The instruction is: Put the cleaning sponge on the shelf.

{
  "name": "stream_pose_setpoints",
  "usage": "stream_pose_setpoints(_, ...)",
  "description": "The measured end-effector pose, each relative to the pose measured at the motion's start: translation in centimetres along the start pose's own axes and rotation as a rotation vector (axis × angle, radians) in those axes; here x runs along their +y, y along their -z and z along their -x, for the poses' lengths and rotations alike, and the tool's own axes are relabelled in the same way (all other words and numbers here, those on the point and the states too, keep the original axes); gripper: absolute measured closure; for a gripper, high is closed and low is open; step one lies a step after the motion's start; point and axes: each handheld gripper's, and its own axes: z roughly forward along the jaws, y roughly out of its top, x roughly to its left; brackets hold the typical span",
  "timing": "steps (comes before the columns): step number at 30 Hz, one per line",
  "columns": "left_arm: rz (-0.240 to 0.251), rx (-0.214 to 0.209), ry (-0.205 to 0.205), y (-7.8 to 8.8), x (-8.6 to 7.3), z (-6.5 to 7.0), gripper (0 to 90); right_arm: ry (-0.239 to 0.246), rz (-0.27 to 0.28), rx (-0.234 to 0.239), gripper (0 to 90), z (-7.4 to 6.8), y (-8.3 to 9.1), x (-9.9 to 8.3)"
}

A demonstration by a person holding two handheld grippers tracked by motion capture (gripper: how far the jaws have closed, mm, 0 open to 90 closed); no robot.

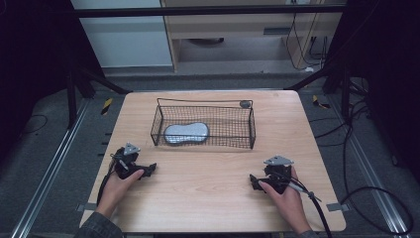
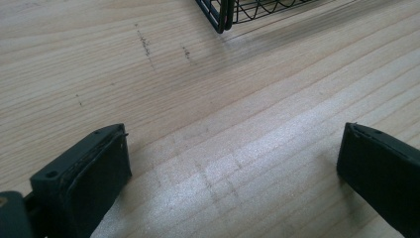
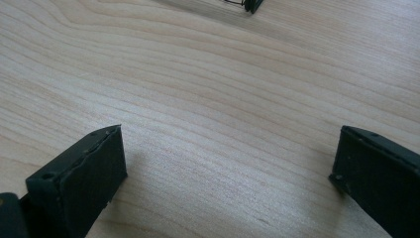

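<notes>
We hold the left gripper (image 1: 148, 170) and the right gripper (image 1: 253, 181) low over the pale, fine-grained wooden table (image 1: 208, 198), each with its blocky black jaws spread wide and nothing between them. Beyond them sits a rectangular black wire basket (image 1: 250, 130), and in it, toward its left end, lies a smooth, bluish-grey, peanut-shaped pad (image 1: 186, 132).

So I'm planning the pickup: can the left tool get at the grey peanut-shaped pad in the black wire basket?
Probably yes. The left tool is open and holds nothing, bare wooden table lies between it and the black wire basket, and the basket's top is open above the grey peanut-shaped pad; it must clear the wall.
</notes>
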Motion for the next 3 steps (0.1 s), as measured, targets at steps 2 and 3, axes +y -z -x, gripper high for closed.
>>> stream_pose_setpoints(2, -0.002, 0.000, -0.002, 0.01, 0.01, -0.02, 0.0, -0.003, -0.001, -0.002, 0.3, -0.03, 0.00, 0.01)
stream_pose_setpoints(3, -0.002, 0.000, -0.003, 0.01, 0.01, -0.03, 0.0, -0.007, -0.001, -0.005, 0.3, -0.06, -0.02, 0.04)
